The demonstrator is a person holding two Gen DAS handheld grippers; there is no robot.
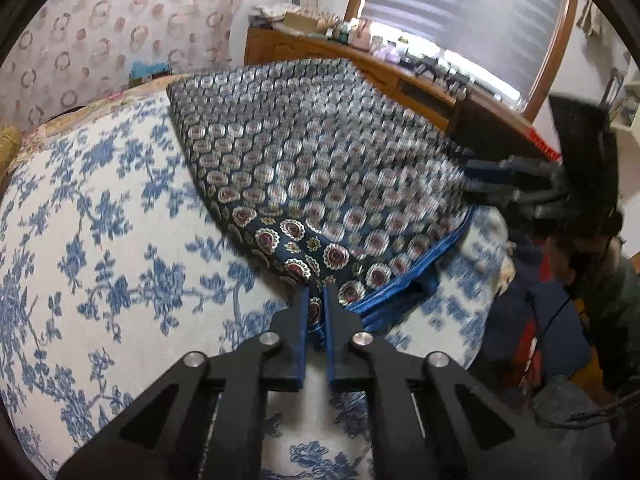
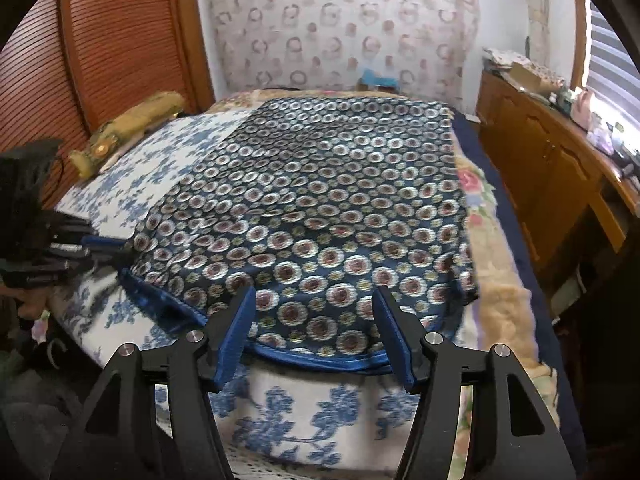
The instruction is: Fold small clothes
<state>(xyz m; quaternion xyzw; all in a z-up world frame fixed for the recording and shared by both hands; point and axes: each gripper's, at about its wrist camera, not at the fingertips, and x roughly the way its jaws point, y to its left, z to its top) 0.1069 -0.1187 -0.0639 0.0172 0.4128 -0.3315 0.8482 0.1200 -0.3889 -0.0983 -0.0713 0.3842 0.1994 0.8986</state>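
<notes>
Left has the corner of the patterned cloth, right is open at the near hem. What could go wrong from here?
1. The left gripper pinches only a small corner of the patterned cloth; a pull might slip it free.
2. The right gripper is open, its fingers straddling the blue hem; closing low might also catch the floral bedspread.

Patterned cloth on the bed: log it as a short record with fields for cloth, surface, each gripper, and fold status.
cloth: dark blue patterned cloth with round medallions and a bright blue hem, spread out
surface: bedspread, white with blue flowers
left gripper: left gripper shut on the cloth's near corner
right gripper: right gripper open, its fingers astride the near hem, pads not pressing
fold status: no fold made yet; cloth lies in a single spread layer, as far as can be seen
background: wooden dresser beside the bed
</notes>
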